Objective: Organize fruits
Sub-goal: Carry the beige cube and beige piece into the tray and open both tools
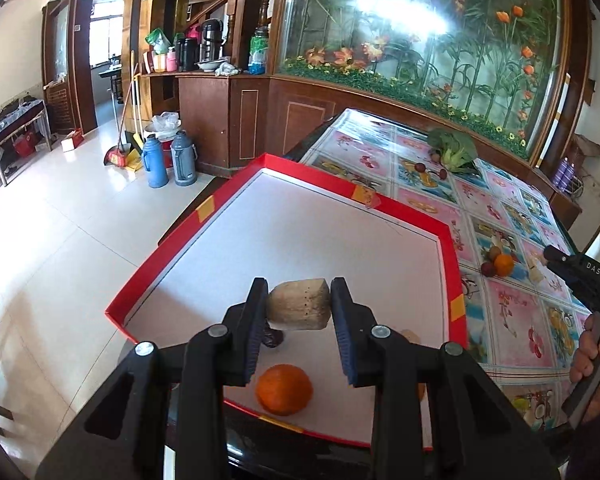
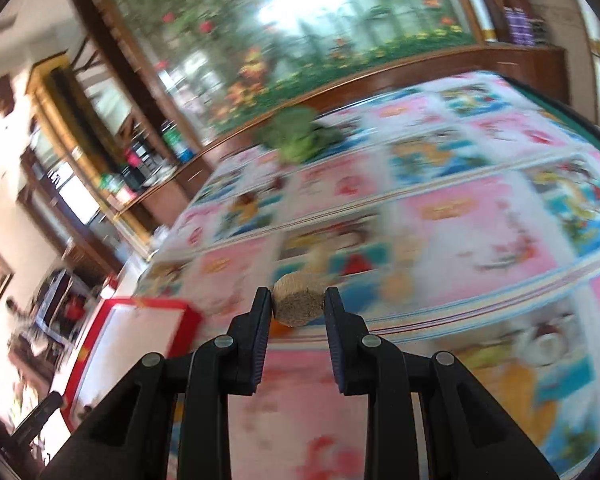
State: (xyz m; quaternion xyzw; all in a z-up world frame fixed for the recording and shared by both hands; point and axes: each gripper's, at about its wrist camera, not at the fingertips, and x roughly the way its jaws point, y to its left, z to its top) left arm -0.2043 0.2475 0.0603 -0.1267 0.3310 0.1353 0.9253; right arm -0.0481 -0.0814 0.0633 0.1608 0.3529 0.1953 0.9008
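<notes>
My left gripper is shut on a pale fruit piece with dark specks, held just above the white floor of a red-rimmed tray. An orange and a dark red fruit lie in the tray below it. The right wrist view is blurred by motion. There my right gripper is shut on a brown fruit piece with a speckled cut face, above the patterned tablecloth. The tray lies to its lower left. The right gripper and a hand show at the left view's right edge.
On the flowered tablecloth lie another orange with a small red fruit, a green leafy vegetable and dark fruits. A glass mural wall runs behind the table. Thermos flasks stand on the tiled floor to the left.
</notes>
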